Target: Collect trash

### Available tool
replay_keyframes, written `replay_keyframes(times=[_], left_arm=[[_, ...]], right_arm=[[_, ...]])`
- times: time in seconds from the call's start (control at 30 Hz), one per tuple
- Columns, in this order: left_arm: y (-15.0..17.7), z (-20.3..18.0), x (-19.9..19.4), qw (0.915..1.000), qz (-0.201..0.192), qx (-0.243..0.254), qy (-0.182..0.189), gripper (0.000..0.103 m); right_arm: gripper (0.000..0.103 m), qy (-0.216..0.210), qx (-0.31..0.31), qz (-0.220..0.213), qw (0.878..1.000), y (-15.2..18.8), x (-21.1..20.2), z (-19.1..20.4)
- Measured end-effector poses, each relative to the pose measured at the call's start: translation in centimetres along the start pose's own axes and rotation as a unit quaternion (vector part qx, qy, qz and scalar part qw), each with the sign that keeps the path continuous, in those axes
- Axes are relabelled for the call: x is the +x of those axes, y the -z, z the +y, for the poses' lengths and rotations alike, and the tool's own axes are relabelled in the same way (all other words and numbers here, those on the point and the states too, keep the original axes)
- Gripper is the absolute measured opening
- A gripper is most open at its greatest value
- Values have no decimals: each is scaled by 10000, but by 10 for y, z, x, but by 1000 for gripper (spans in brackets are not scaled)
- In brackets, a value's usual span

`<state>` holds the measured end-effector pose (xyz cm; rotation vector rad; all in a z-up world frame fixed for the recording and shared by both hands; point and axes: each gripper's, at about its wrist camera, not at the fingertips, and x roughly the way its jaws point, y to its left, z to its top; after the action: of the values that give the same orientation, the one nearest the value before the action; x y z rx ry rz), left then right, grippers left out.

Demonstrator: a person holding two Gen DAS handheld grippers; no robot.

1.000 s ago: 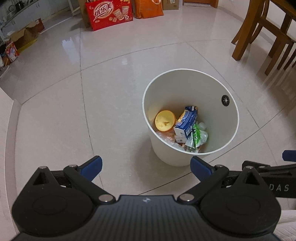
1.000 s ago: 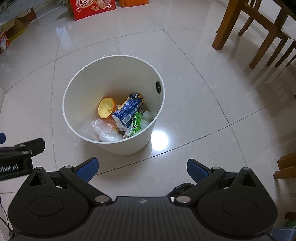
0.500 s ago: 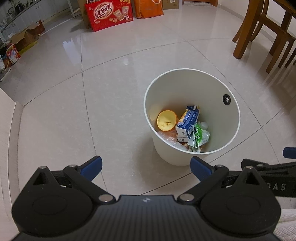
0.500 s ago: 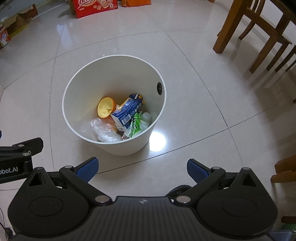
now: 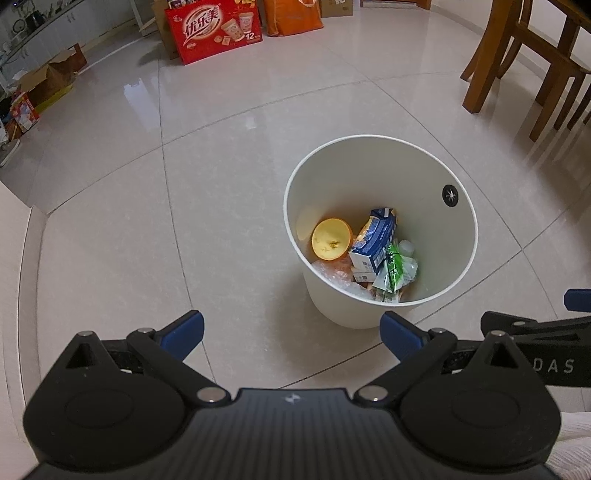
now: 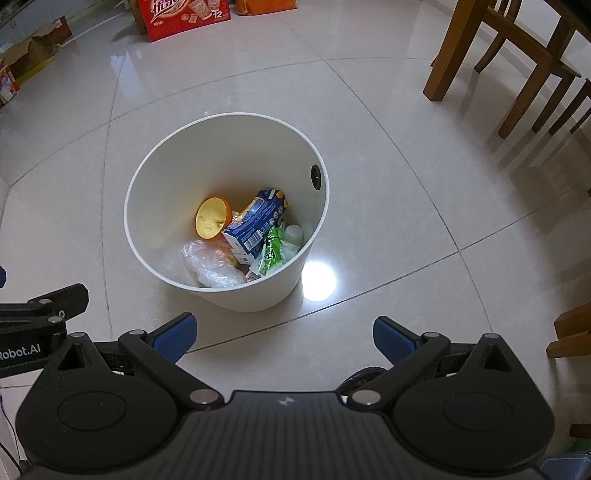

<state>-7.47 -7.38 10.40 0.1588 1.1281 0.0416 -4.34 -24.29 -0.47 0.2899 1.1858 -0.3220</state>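
A white round bin (image 5: 369, 147) (image 6: 229, 122) stands on the tiled floor. Inside it lie an orange cup (image 5: 331, 239) (image 6: 211, 218), a blue carton (image 5: 373, 240) (image 6: 255, 221), a green wrapper (image 5: 393, 266) (image 6: 271, 254) and crumpled clear plastic (image 6: 210, 264). My left gripper (image 5: 291, 330) hovers on the near side of the bin, open and empty. My right gripper (image 6: 283, 334) is also on the near side, open with nothing between its fingers. Each gripper shows at the edge of the other's view.
Wooden chair and table legs (image 5: 517, 66) (image 6: 491, 62) stand at the right. A red printed box (image 5: 214, 27) (image 6: 184, 14) and an orange bag (image 5: 291, 16) sit at the far wall, cardboard boxes (image 5: 48, 81) at the far left. A lamp reflection (image 6: 318, 281) glares beside the bin.
Both views have drifted slightly; the bin sits a little higher and further right in the frames. Both grippers stay open and empty, and the bin's contents are unmoved.
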Motion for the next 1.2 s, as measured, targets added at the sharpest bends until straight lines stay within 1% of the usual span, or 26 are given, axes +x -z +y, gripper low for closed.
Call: replay_keyframes(times=[1.2], left_arm=[[-2, -2, 2, 10000, 2, -16, 52, 101]], right_arm=[[103, -33, 51, -9, 10000, -3, -1, -3]])
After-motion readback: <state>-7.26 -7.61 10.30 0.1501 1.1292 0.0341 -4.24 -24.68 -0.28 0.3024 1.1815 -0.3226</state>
